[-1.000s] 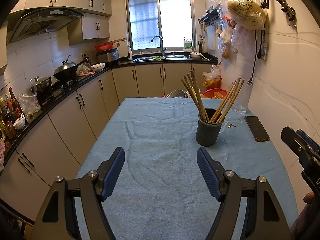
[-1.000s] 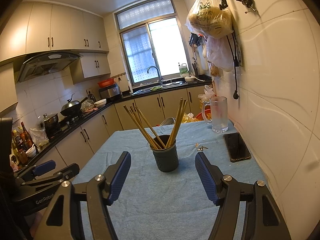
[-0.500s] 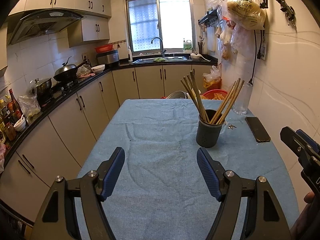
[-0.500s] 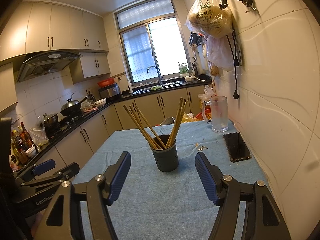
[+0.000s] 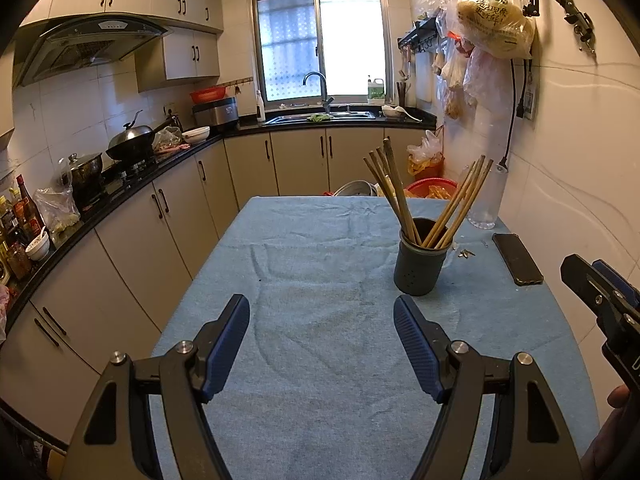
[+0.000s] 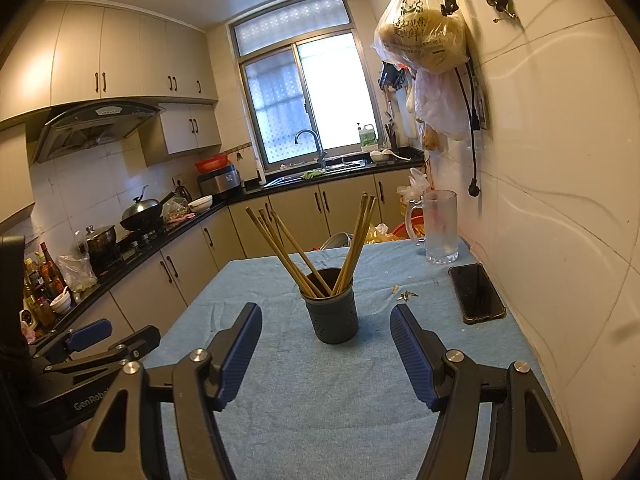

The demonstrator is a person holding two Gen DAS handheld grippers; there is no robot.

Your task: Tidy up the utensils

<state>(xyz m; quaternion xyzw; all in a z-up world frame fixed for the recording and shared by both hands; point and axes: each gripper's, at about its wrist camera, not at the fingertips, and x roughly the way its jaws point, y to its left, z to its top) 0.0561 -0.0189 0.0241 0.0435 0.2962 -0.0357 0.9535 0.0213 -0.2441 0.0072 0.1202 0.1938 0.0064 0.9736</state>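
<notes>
Chopsticks (image 6: pixel 308 256) already stand fanned in the dark cup (image 6: pixel 334 314) on the blue cloth (image 5: pixel 320 280), so we judge nothing needs gathering, both our left gripper (image 5: pixel 322 344) and right gripper (image 6: pixel 326 348) short of the cup, jaws wide and empty.

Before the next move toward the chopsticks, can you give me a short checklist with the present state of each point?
1. Right claw open and holding nothing: ok.
2. Left claw open and holding nothing: ok.
3. Holder upright on the blue cloth: ok.
4. Chopsticks all in the holder, fanned into two leaning bunches, none lying on the cloth: ok.
5. Path from right claw to holder free: ok; the holder sits straight ahead between its fingers.
6. Fragile things near the holder: not ok; the phone and glass mug stand to its right by the wall.
</notes>
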